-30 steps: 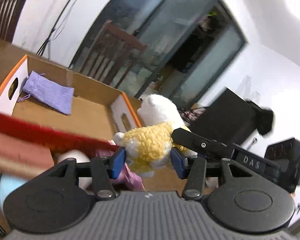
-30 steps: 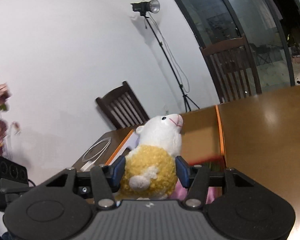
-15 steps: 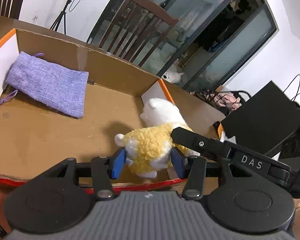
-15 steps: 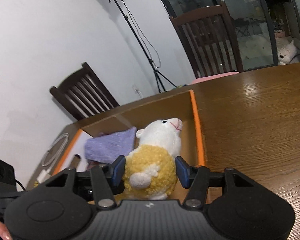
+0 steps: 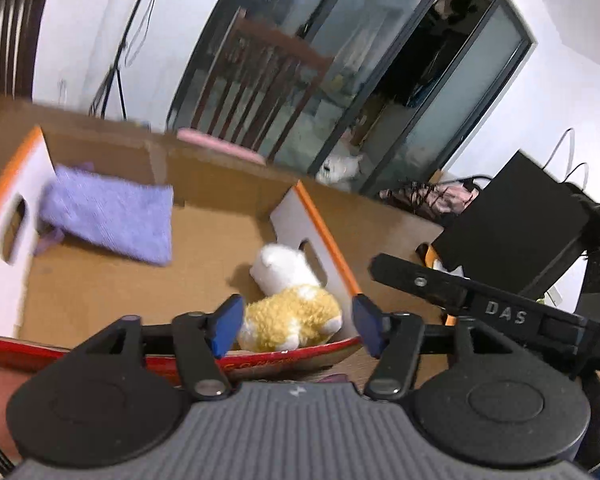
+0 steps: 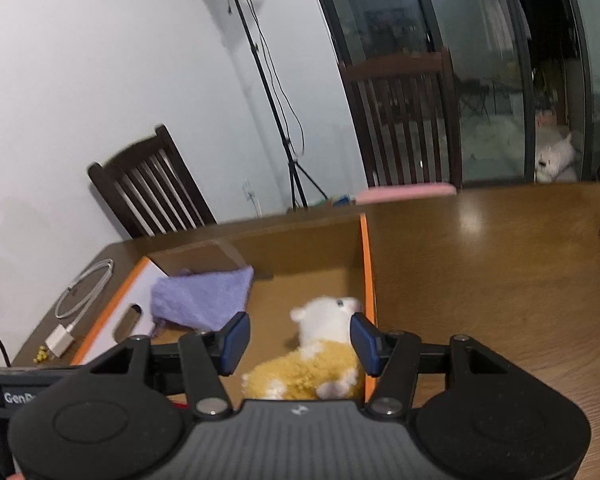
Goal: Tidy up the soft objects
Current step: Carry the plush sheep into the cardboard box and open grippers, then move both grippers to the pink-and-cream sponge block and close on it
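Observation:
A plush sheep (image 5: 290,318) with a yellow body and white head lies on its side on the floor of the cardboard box (image 5: 220,178), against the orange-edged right wall. My left gripper (image 5: 296,328) hovers over the near rim; its jaws are opening and the blue pads stand clear of the sheep. In the right wrist view the sheep (image 6: 320,360) lies below my right gripper (image 6: 299,342), whose jaws are also opening, with the pads not pressing on it. A purple cloth pouch (image 5: 112,216) (image 6: 204,298) lies in the box's far left corner.
The box (image 6: 300,240) sits on a brown wooden table (image 6: 480,280). A white cable (image 6: 80,296) lies left of the box, a black case (image 5: 512,224) to its right. Wooden chairs and a light stand (image 6: 276,120) stand behind the table. A white plush dog (image 6: 554,160) sits beyond the glass door.
Both grippers moved over the box with the sheep between them, then their jaws widened. The sheep has dropped from upright between the pads onto the box floor.

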`<state>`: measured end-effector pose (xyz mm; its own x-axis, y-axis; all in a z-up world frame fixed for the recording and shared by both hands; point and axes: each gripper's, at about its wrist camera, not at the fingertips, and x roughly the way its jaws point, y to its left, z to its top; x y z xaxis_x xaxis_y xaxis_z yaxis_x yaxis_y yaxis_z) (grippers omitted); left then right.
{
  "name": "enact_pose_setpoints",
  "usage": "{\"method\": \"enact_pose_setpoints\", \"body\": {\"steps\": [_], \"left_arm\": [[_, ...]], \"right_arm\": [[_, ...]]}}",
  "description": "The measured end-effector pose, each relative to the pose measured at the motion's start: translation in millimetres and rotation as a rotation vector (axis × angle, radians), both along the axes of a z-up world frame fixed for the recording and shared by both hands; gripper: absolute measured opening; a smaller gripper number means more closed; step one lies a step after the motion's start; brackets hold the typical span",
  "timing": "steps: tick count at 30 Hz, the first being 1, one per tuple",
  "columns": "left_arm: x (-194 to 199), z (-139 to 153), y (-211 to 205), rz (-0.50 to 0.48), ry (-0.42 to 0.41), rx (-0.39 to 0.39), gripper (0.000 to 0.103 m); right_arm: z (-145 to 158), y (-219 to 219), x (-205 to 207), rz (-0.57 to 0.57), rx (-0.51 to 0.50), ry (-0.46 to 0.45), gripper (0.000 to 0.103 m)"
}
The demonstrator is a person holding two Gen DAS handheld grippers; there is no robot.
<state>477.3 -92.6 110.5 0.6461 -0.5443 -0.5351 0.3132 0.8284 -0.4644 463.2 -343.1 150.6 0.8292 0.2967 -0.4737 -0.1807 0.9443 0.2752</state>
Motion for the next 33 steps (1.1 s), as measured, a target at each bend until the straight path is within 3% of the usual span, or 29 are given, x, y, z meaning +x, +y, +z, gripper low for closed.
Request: {"method": "enact_pose_setpoints", "body": {"steps": [4, 6, 11, 13, 17, 20, 27, 33], "left_arm": [[-32.9, 28.9, 17.9, 0.071, -0.082, 0.078, 0.075], [-53.0, 40.4, 28.8, 0.112, -0.131, 0.124, 0.08], [-109.7, 60.1, 49.2, 0.198, -0.283, 0.257, 0.088], [-135.1, 64.8, 59.4, 0.229, -0.342, 0.279, 0.096], [-185.9, 58.1, 72.6, 0.268, -0.451, 0.296, 0.103], [-220.7, 40.2, 72.5, 0.299, -0.512, 0.356, 0.103], [-295.5, -25.4, 71.5, 0.314, -0.5, 0.354, 0.103], [-305.2, -61.7, 66.9, 0.25, -0.386, 0.357, 0.103]], "right_arm": [[29.8, 0.3, -36.3, 0.011, -0.026, -0.072, 0.066], [39.9, 4.0, -54.3, 0.041, -0.046, -0.111, 0.08], [50.3, 17.8, -102.2, 0.072, -0.101, -0.208, 0.085], [50.0, 22.1, -124.3, 0.073, -0.11, -0.251, 0.086], [38.0, 27.9, -163.2, 0.082, -0.123, -0.35, 0.094], [19.1, 34.4, -192.3, 0.071, -0.147, -0.394, 0.097], [-38.7, 51.0, -251.8, 0.126, -0.183, -0.372, 0.098], [-75.7, 60.8, -265.2, 0.152, -0.192, -0.283, 0.098]]}}
